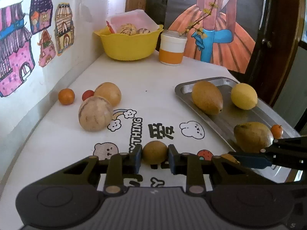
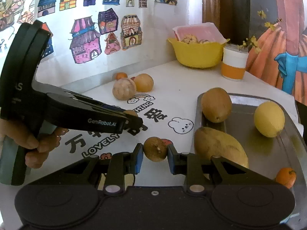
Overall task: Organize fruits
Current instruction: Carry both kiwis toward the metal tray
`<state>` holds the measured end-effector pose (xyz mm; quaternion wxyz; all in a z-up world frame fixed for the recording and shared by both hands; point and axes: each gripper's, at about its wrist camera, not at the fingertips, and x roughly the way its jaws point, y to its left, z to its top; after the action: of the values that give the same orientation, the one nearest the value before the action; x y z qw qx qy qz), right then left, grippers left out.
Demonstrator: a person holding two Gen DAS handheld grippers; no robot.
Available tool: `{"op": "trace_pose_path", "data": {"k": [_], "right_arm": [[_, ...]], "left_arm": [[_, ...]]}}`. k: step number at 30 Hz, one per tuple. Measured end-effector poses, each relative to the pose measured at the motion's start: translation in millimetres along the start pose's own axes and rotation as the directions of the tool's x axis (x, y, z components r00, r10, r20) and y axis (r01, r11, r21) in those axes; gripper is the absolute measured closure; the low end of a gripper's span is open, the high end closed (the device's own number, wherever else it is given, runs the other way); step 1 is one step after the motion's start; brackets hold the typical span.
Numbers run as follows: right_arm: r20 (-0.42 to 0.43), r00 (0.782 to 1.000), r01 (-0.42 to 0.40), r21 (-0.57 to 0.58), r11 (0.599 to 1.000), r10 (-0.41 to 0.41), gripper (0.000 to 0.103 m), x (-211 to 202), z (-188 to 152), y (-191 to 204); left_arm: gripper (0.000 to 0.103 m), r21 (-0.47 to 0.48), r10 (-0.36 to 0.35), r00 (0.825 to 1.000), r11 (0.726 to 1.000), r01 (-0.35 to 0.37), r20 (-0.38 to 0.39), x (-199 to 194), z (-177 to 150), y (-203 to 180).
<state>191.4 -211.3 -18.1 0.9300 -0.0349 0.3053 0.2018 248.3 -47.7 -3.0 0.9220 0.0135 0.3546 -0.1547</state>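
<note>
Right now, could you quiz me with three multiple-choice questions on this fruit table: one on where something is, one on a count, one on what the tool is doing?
1. Where is the lemon?
A. In the yellow bowl
B. On the tray
C. On the cloth by the wall

2. How many fruits are on the tray?
A. Two
B. Six
C. Four

3. What is between the left fingers?
A. A brown fruit
B. Nothing
C. A cup

Answers:
1. B, since the lemon sits on the metal tray near its far end.
2. C, since the tray holds two mangoes, the lemon and an orange.
3. A, since both fingers press against the sides of the small brown fruit.
</note>
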Motion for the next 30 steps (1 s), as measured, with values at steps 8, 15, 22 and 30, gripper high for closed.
{"op": "trace_pose_path", "data": {"k": [8, 15, 22, 30], "right_arm": [[0.040, 0.999, 0.005, 0.046, 0.999, -0.007, 0.074, -21, -11, -2], [0.097, 0.989, 0.092, 0.159, 0.983, -0.108, 0.074, -64, -28, -29], [0.102, 0.964, 0.224, 0.199, 0.954, -0.247, 0.074, -84, -49, -58], [0.107, 0.951, 0.262, 0.217, 0.940, -0.289, 0.074, -92, -69, -71]], "left_arm": [[0.072, 0.003, -0.040, 0.999, 0.999, 0.040, 0.001, -19, -9, -22], [0.072, -0.010, -0.128, 0.991, 0.992, 0.129, 0.031, -37, -8, -56], [0.072, -0.039, -0.214, 0.977, 0.976, 0.214, 0.014, -36, -8, -96], [0.072, 0.013, -0.209, 0.978, 0.978, 0.209, -0.029, -28, -15, -126]]}}
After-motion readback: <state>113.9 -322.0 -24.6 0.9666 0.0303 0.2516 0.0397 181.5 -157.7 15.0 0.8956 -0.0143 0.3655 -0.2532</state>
